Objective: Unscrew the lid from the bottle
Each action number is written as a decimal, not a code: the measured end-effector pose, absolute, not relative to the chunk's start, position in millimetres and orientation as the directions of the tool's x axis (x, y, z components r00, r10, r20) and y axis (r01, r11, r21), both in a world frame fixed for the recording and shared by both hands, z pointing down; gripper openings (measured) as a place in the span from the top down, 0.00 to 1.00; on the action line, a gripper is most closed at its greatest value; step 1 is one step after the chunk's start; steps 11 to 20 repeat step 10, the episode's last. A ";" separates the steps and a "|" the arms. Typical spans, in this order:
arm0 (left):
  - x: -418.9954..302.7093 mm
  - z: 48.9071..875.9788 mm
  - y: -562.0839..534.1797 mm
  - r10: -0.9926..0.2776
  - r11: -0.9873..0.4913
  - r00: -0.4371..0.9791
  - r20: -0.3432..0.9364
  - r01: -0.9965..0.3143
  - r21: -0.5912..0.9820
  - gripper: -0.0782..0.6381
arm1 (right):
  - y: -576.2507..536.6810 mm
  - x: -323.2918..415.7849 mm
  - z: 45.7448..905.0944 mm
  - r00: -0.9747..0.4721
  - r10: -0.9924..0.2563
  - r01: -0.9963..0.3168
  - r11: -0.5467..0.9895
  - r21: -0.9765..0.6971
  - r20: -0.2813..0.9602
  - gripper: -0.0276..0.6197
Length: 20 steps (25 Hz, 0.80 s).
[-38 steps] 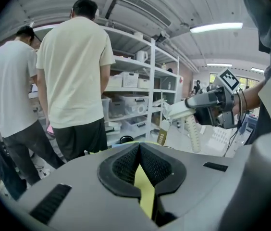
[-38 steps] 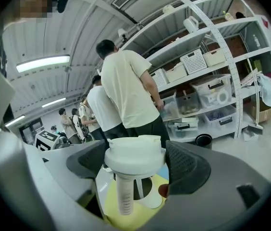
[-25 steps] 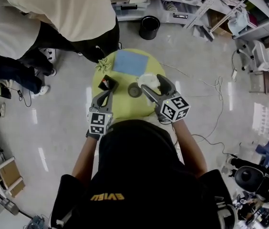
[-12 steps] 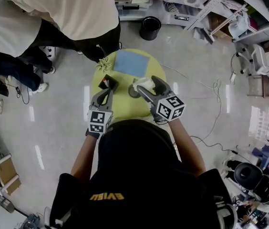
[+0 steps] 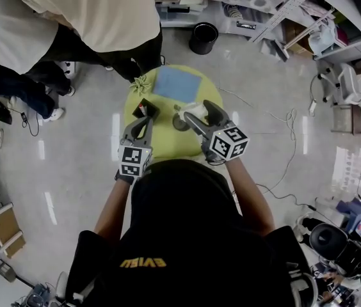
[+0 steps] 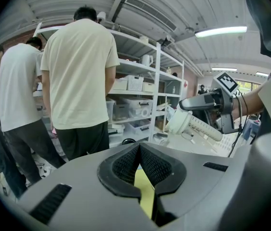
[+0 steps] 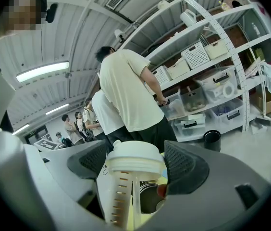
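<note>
The left gripper is hovering over the yellow round table, its jaws pressed together on nothing. To its right, the right gripper is clamping the white bottle near its lid, holding it lifted above the table.

The table lies bare at 6 o'clock. A blue cloth covers 12, a black box blocks 9, a dark round container fills the middle and the bottle hangs over 3. A person crowds 11.
</note>
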<state>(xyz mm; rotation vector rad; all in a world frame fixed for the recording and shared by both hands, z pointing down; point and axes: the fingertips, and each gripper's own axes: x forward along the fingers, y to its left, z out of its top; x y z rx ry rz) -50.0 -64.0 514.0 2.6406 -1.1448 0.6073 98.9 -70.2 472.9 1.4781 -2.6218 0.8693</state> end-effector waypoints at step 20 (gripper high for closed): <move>-43.0 513.3 -61.9 -0.642 -0.690 0.626 0.443 -0.724 0.022 0.87 | -68.0 104.7 472.1 -0.549 -0.794 -0.789 0.388 -0.477 0.262 0.37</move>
